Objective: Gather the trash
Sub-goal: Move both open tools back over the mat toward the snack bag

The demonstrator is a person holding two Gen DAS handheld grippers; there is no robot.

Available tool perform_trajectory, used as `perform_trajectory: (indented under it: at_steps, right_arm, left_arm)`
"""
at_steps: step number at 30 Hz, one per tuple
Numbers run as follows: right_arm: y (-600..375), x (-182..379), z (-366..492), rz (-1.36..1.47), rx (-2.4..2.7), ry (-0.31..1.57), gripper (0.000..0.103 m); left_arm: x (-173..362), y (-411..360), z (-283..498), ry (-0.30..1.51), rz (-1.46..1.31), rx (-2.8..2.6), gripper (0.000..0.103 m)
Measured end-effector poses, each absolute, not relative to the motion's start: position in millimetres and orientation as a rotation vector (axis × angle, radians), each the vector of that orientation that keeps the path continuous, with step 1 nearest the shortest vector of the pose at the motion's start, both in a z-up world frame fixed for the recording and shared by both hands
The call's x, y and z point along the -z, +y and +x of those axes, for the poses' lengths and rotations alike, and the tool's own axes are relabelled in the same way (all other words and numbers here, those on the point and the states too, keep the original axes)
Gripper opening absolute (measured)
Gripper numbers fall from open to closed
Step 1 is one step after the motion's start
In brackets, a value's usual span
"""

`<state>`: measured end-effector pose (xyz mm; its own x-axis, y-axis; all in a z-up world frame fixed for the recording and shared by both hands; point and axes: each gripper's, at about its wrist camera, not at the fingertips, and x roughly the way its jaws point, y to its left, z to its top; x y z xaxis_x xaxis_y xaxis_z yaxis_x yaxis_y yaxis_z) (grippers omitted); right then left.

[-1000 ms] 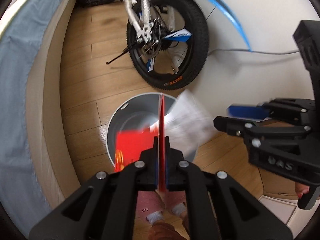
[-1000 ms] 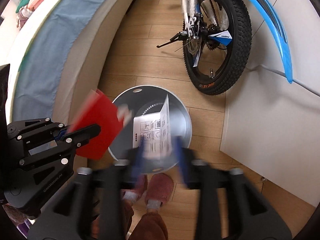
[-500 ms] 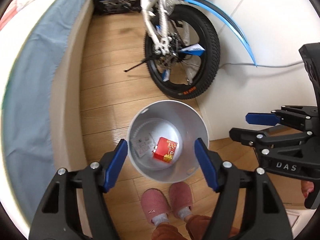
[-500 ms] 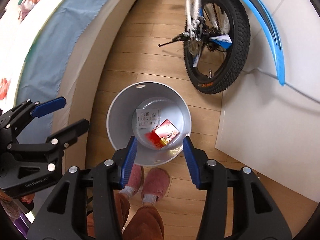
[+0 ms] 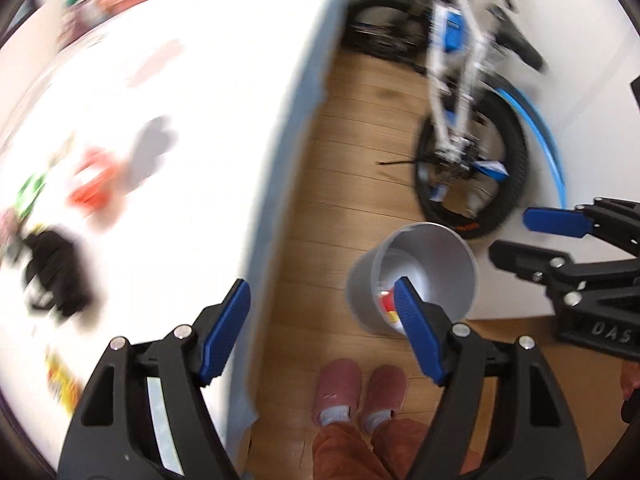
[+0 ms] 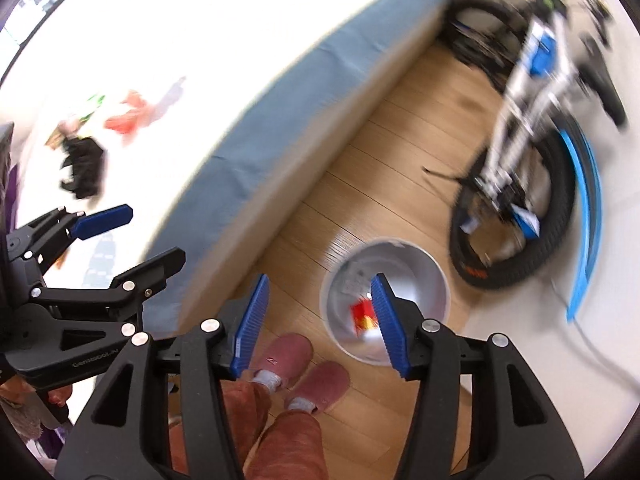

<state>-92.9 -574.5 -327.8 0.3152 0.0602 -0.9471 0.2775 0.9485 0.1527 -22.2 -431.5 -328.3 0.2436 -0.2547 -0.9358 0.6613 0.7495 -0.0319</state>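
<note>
A grey round bin stands on the wood floor beside the bed; it also shows in the right wrist view. A red packet and a white printed sheet lie inside it. My left gripper is open and empty, held above the floor between bed and bin. My right gripper is open and empty above the bin's left rim. Blurred scraps lie on the bed: a red piece, a green piece, a black item, a yellow wrapper.
A white bed with a blue sheet edge fills the left. A white and blue bicycle leans by the wall behind the bin. The person's pink slippers stand on the floor below the grippers.
Both grippers have swung left and up, away from over the bin toward the bed. The red packet and paper that dropped a second ago rest in the bin. Both stay open.
</note>
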Motion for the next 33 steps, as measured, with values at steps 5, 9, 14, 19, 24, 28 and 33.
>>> perform_trajectory:
  at_steps: [5,9,14,19,24,28,33]
  right_arm:
    - [-525,297,-59,0.223,0.006,1.207,0.057]
    - [-476,280,-31,0.159,-0.094,1.177,0.057]
    - [-404,262,3,0.093,-0.194,1.148,0.057]
    - [-330,251,31,0.053,-0.247,1.134,0.057]
    - [-277,246,55,0.035,-0.241,1.138,0.057]
    - [-261,245,70,0.025,-0.206,1.127,0.064]
    - [-255,265,90,0.007,-0.179,1.149,0.064]
  left_arm:
    - [296,-362,-7,1.159,0.328,0.440,0.075]
    - [275,-301,6,1.141,0.261,0.297,0.075]
    - [261,-231,21,1.139,0.193,0.176,0.075]
    - [252,-169,30,1.129,0.145,0.122,0.075]
    - [246,-134,44,1.127,0.100,0.134,0.076]
    - [252,-121,57,1.135,0.082,0.161,0.076]
    - [273,-114,68,1.161,0.050,0.179,0.076]
